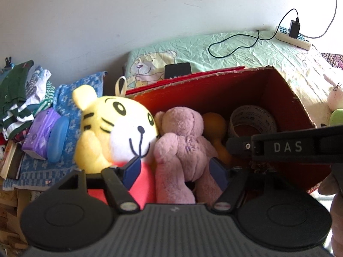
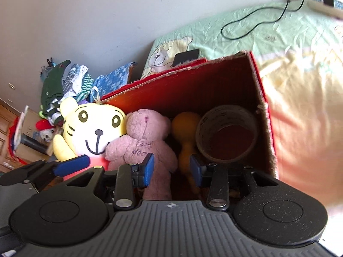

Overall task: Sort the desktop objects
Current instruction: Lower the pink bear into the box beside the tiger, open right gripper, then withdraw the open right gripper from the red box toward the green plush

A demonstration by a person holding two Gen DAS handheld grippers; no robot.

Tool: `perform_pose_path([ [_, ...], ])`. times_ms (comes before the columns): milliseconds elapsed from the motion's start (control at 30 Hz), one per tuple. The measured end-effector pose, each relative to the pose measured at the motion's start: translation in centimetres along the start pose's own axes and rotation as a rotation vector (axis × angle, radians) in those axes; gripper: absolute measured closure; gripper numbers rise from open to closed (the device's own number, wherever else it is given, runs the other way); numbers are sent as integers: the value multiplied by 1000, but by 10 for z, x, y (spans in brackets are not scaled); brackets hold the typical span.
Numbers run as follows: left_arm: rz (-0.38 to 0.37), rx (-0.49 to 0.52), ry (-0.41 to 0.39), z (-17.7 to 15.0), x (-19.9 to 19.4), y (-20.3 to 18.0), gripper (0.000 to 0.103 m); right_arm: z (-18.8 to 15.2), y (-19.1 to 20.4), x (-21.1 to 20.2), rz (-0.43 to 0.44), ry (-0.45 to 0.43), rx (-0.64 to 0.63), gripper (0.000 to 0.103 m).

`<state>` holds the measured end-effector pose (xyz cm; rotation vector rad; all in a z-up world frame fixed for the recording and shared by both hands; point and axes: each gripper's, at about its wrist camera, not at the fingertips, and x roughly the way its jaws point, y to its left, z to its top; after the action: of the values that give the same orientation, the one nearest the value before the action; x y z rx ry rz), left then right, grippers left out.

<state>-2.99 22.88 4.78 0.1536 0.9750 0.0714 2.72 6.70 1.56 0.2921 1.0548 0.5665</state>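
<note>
1. Step in hand: release into the red box (image 1: 285, 98). The pink bear (image 1: 182, 147) stands inside it, pressed against the yellow tiger (image 1: 115, 126) at its 9 o'clock, with an orange toy (image 1: 214, 124) and a tape roll (image 1: 253, 120) at its 3 o'clock.
2. Left gripper (image 1: 178, 171): fingers half-wide, straddling the bear's lower body; the pads appear clear of the plush, so the bear is judged released.
3. Right gripper (image 2: 171, 167): fingers narrow and empty, set between the bear's leg and the orange toy; no contact is visible.
4. Remaining items: a white-and-green plush (image 1: 335, 107) lies on the bed (image 1: 235, 42), outside the box at 3 o'clock.
5. Next move, as judged: lift both grippers straight out without snagging the plush, then reach for the item outside.
</note>
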Motion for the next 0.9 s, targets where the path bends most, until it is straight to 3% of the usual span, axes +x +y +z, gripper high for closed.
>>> perform_pose_path([
  [300,44,-25,-9,-10,-14,-4,18,-9,9,-14,-54,-8,-33,61],
  [467,62,-39,-17,-12,-23,-8,17,-18,22,-36,-98,-82,-115,53],
  [667,69,-59,-32,-14,-39,-18,13,-26,25,-54,-90,-124,-159,53],
  [767,72,-69,-35,-16,-46,-26,11,-29,23,-61,-84,-127,-165,43],
  [900,80,-81,-35,-20,-54,-37,10,-34,18,-73,-88,-143,-173,43],
])
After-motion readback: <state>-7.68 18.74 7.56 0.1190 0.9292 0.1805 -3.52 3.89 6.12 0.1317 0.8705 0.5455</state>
